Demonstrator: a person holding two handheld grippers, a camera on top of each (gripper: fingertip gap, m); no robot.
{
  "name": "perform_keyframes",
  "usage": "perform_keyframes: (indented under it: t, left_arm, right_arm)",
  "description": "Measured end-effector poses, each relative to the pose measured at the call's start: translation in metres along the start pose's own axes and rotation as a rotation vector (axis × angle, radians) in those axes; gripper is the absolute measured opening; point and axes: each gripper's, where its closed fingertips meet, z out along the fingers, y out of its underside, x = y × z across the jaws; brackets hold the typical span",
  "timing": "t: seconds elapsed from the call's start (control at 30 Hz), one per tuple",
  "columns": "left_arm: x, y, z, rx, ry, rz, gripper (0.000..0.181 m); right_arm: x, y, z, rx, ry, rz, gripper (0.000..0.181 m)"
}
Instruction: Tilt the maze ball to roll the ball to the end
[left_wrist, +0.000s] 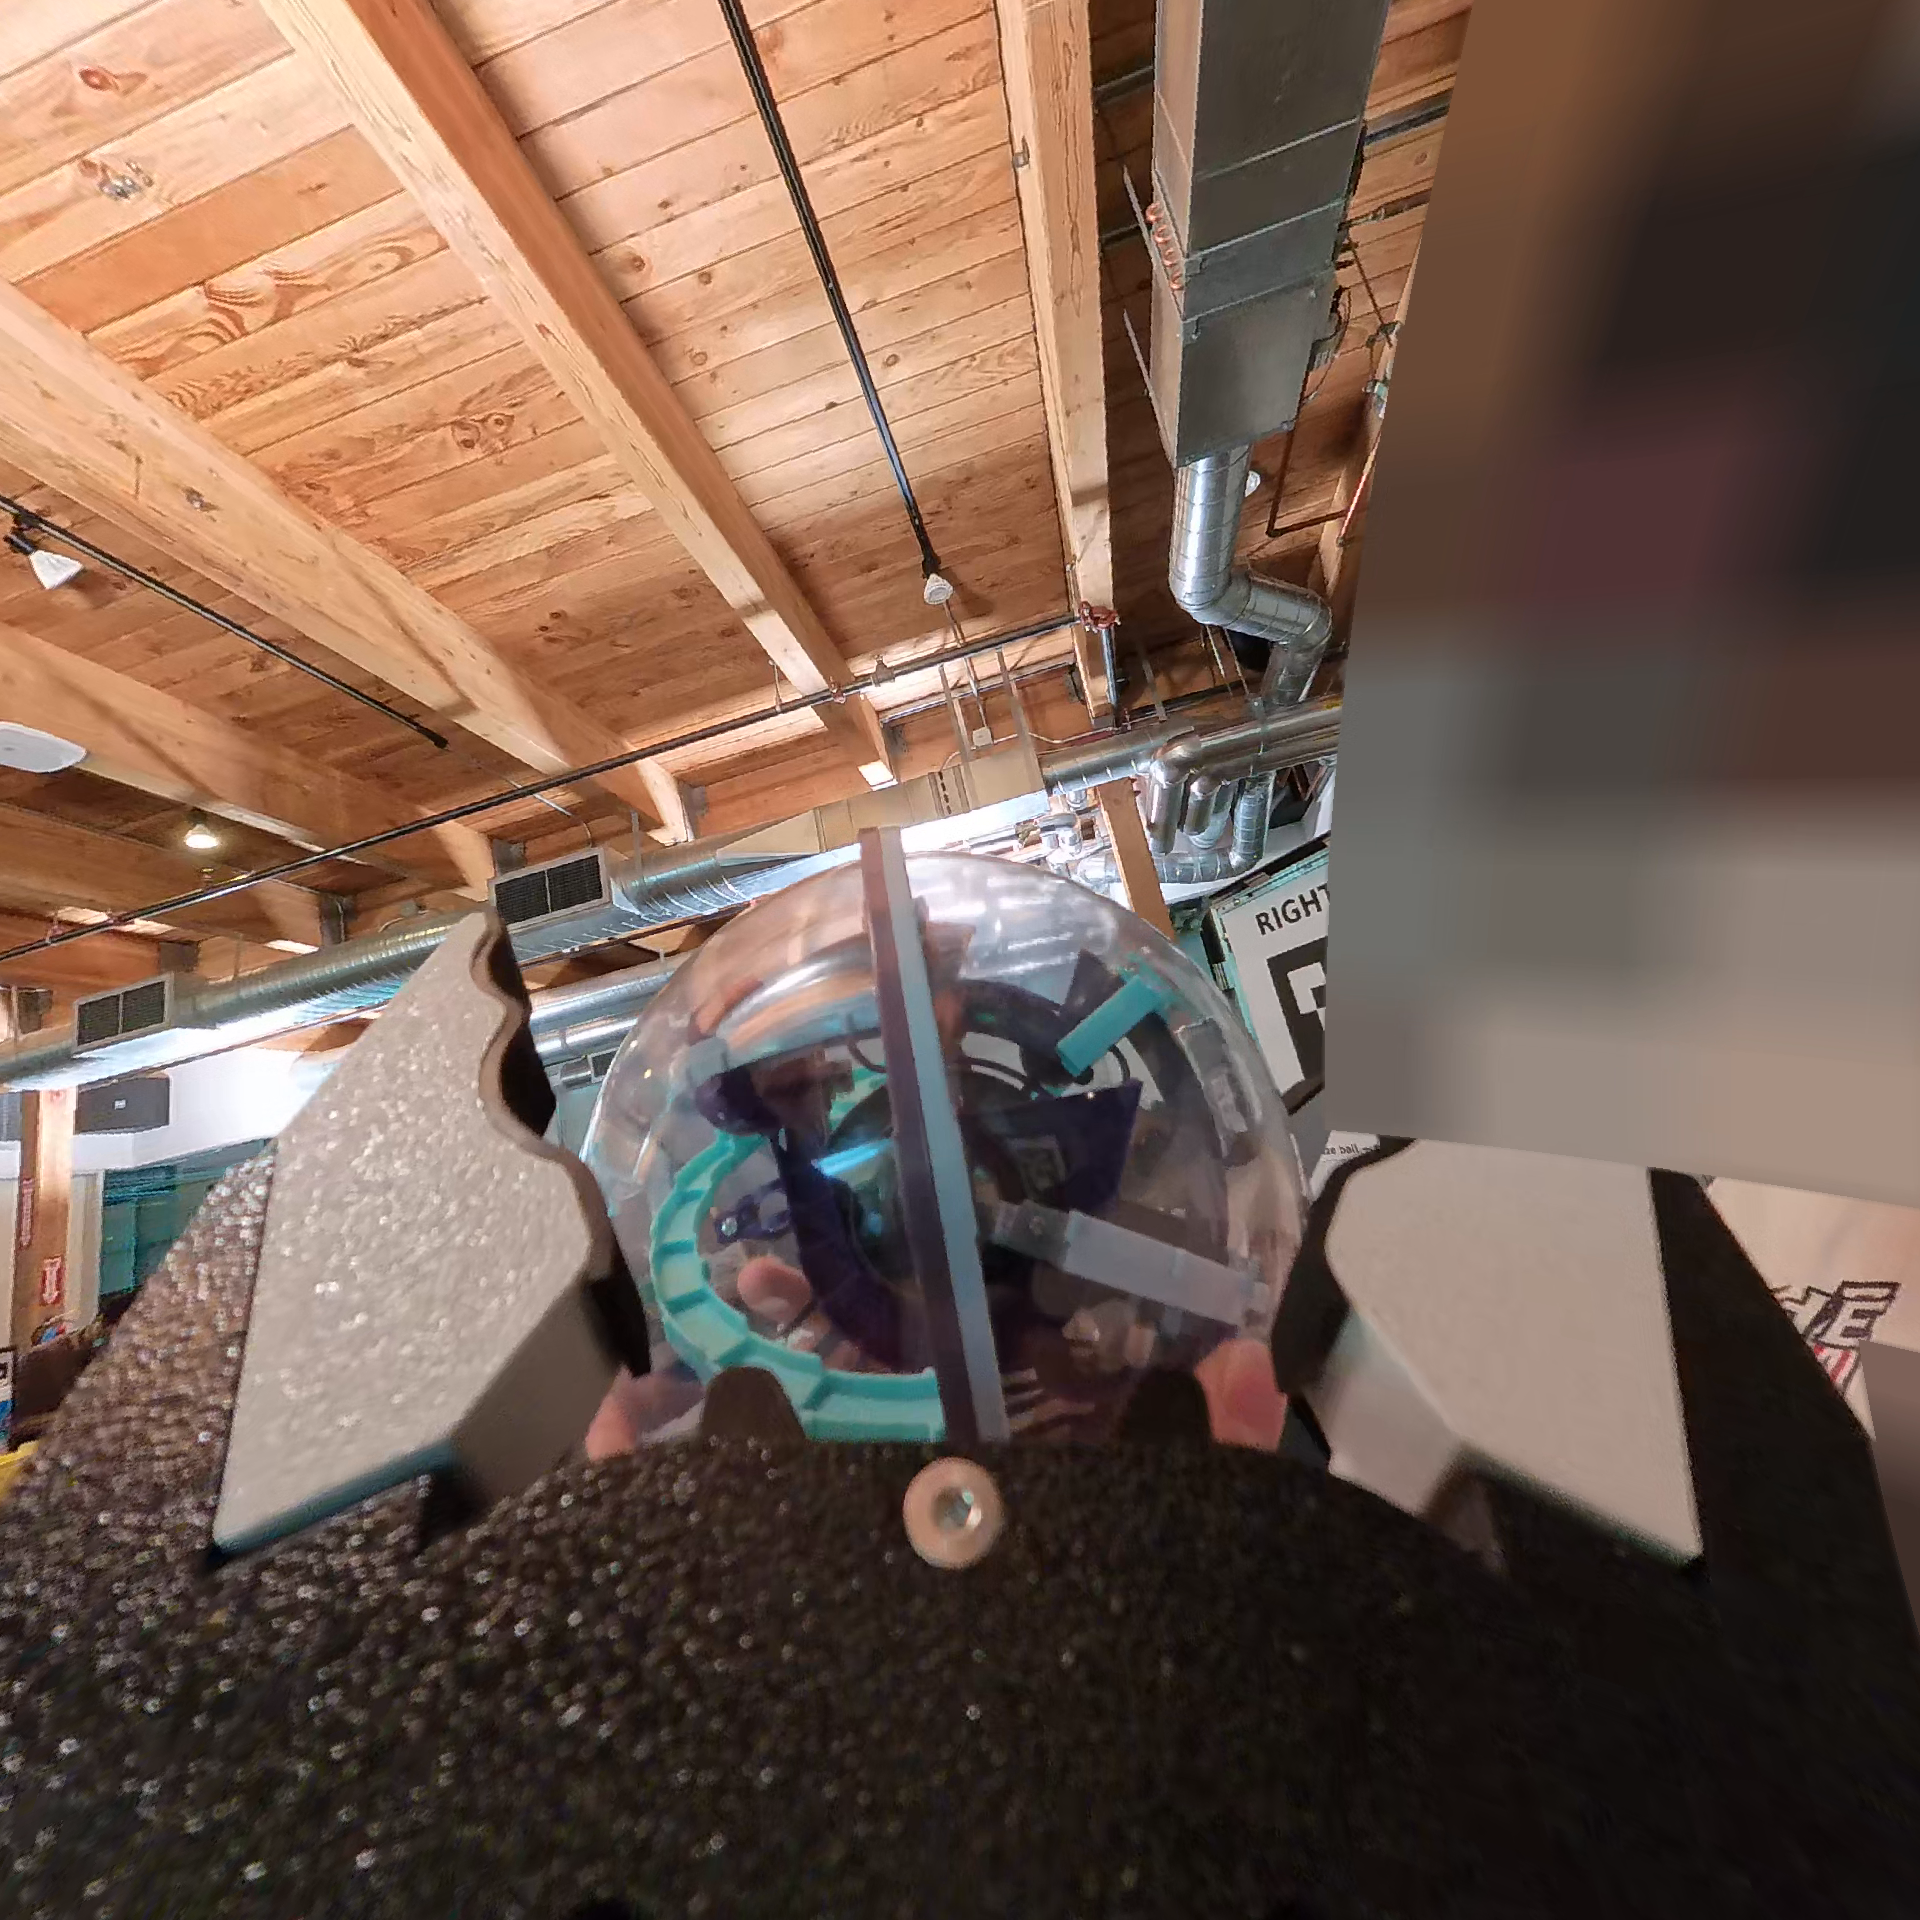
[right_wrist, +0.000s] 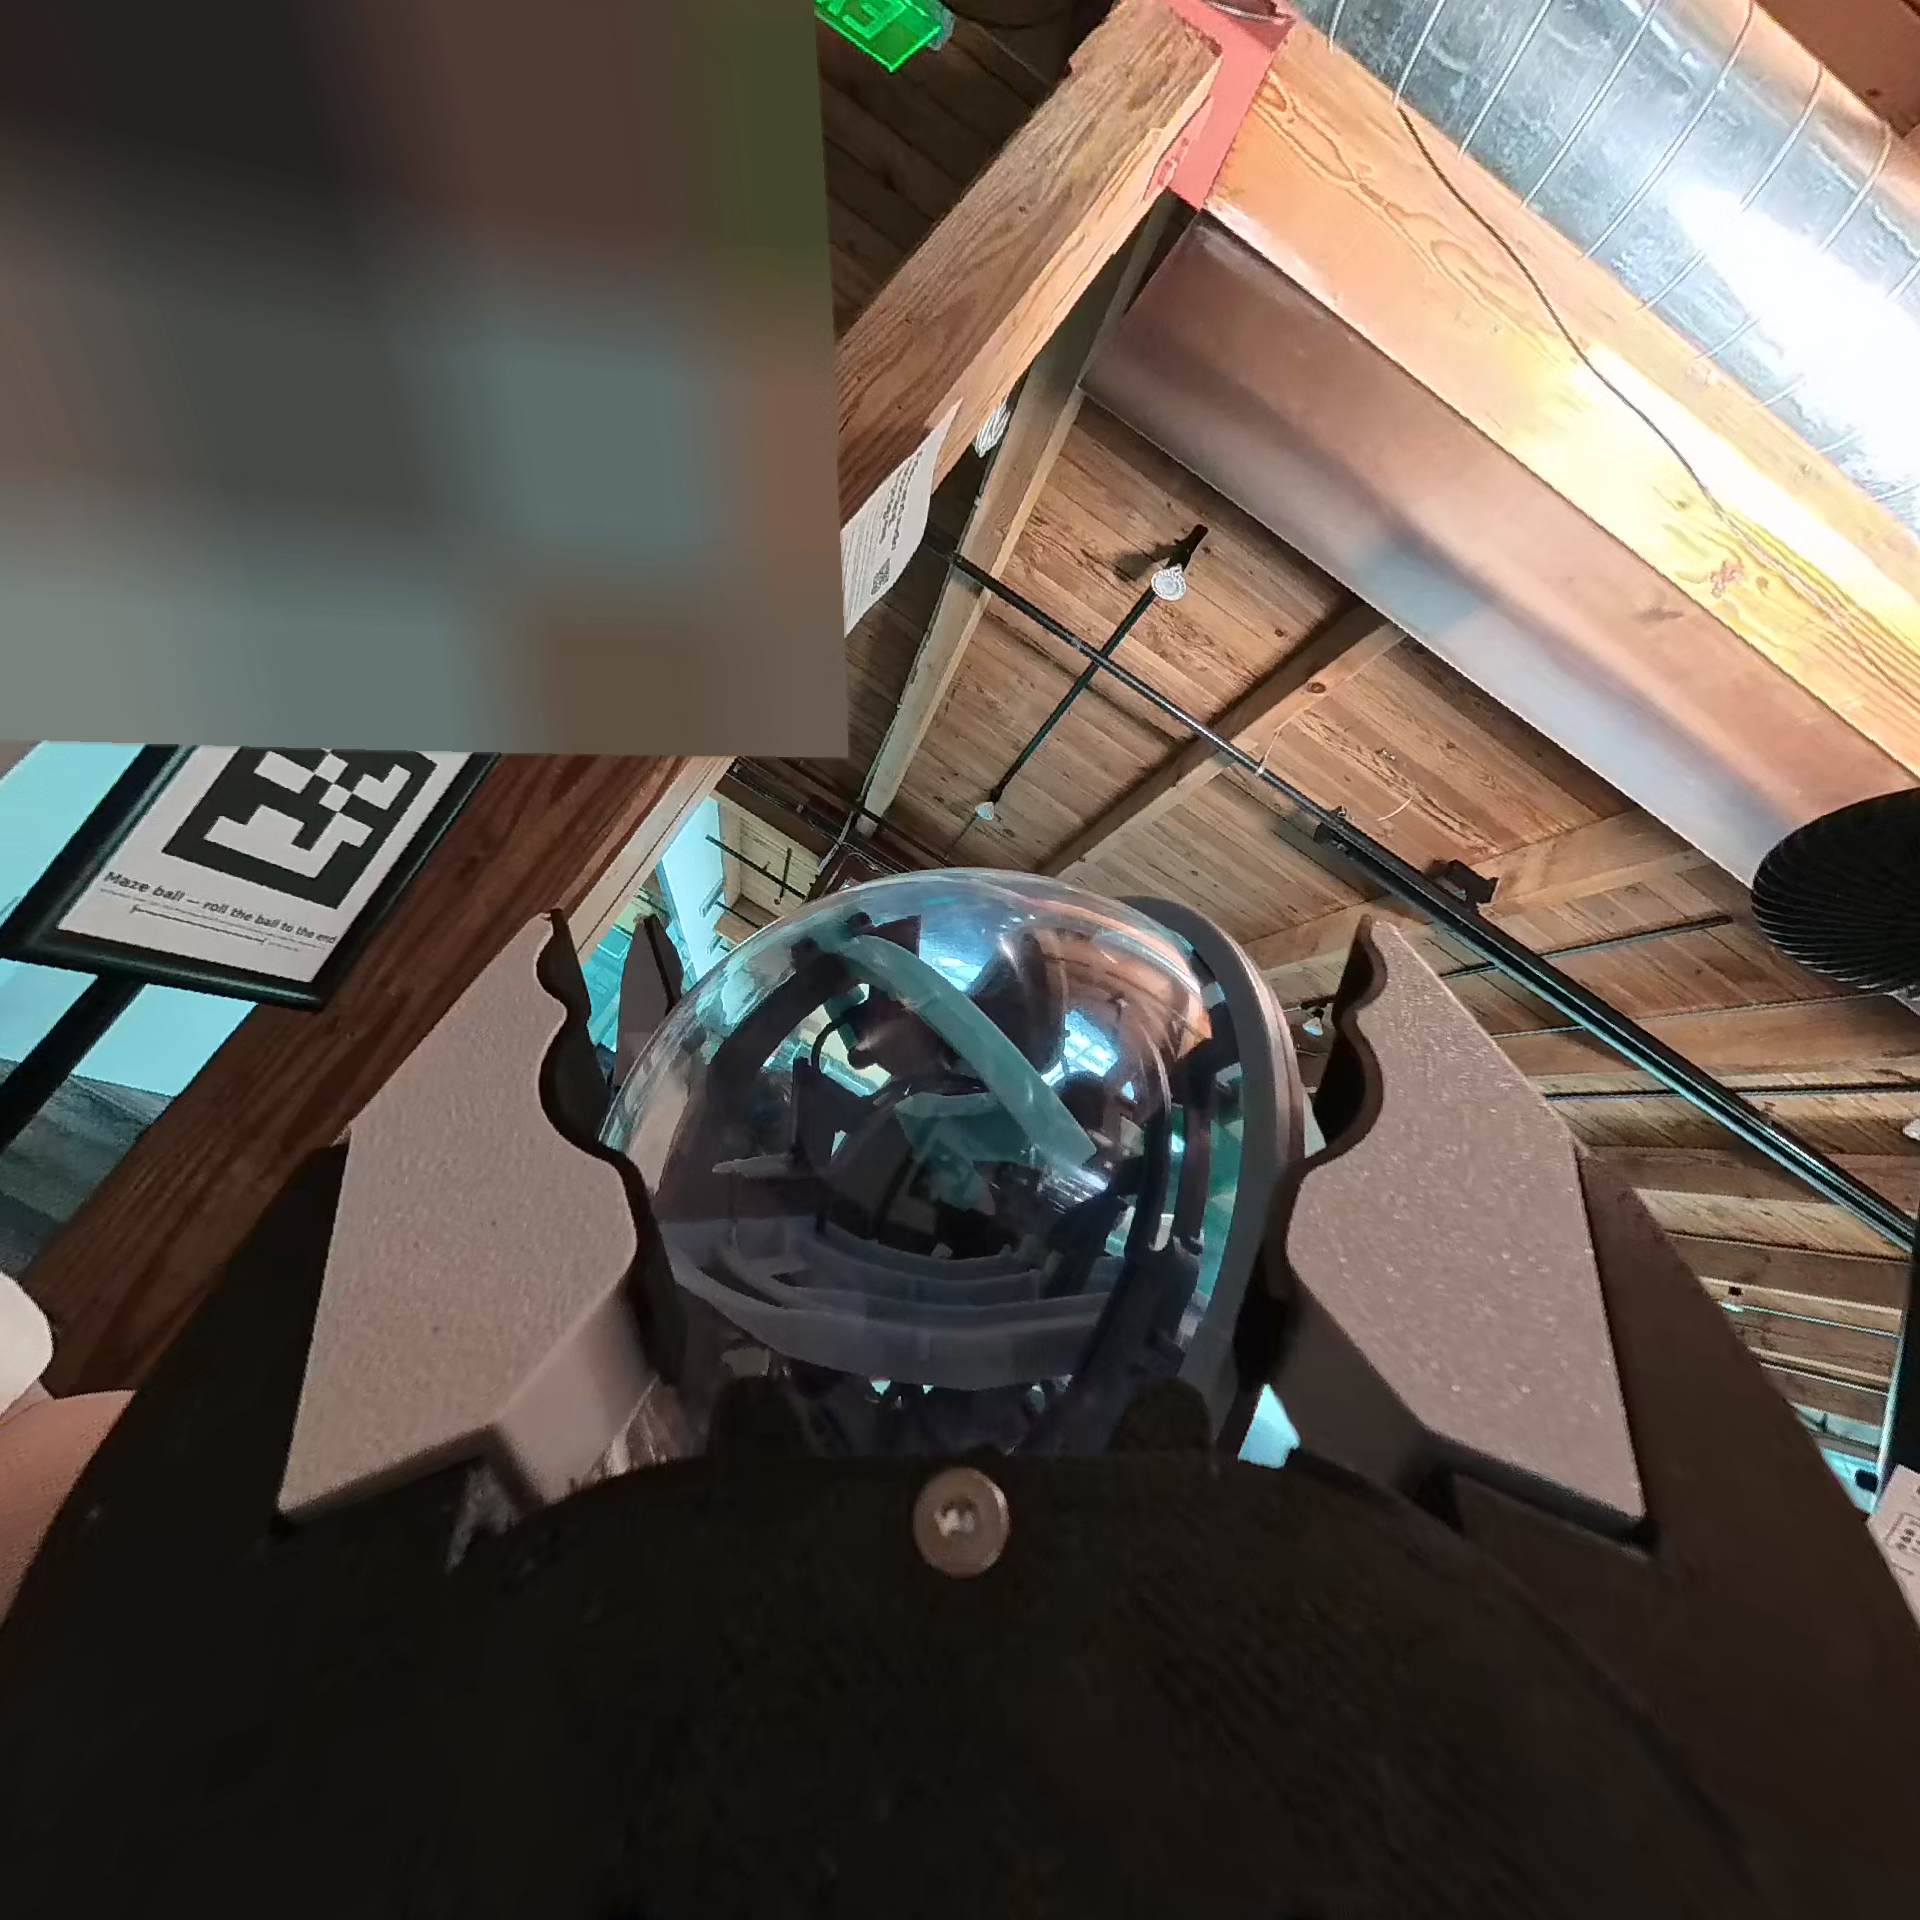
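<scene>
So the maze ball (left_wrist: 940, 1153) is a clear plastic sphere with a grey seam band around the middle, a teal ridged track (left_wrist: 727, 1299) curling along one side and grey ramps and dark bits packed inside. It's held up in the air, both cameras looking up at the ceiling past it. I can't pick out the little ball inside; there's too much glare and clutter.

The left gripper (left_wrist: 940, 1226) has it wedged between its two grey fingers (left_wrist: 416, 1195), spread about as wide as the sphere, with the wavy inner edges pressed up against the shell on both sides. The right gripper (right_wrist: 951, 1195) is the same deal from the other side: the sphere (right_wrist: 914, 1122) sits between its fingers (right_wrist: 457, 1226), opened to roughly the ball's width and snug on it.

Through the plastic in the left view you can see fingertips of a hand (left_wrist: 769, 1294) behind the ball.

Beyond that there's a wooden plank ceiling (left_wrist: 468, 312) with beams, silver ductwork (left_wrist: 1236, 312), a black-and-white marker card (right_wrist: 281, 831) off to the left in the right view, and a black fan (right_wrist: 1839, 904) at the edge.
</scene>
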Motion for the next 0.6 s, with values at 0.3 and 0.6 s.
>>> perform_keyframes:
  t: [0.3, 0.6]
  left_arm:
    - [0.004, -0.005, -0.012, 0.139, 0.089, -0.004, 0.156]
    - [0.003, -0.005, -0.023, 0.200, 0.131, -0.001, 0.156]
  right_arm:
    - [-0.014, -0.003, 0.005, -0.031, -0.044, -0.094, 0.139]
    - [-0.017, 0.000, 0.004, -0.035, -0.064, -0.094, 0.137]
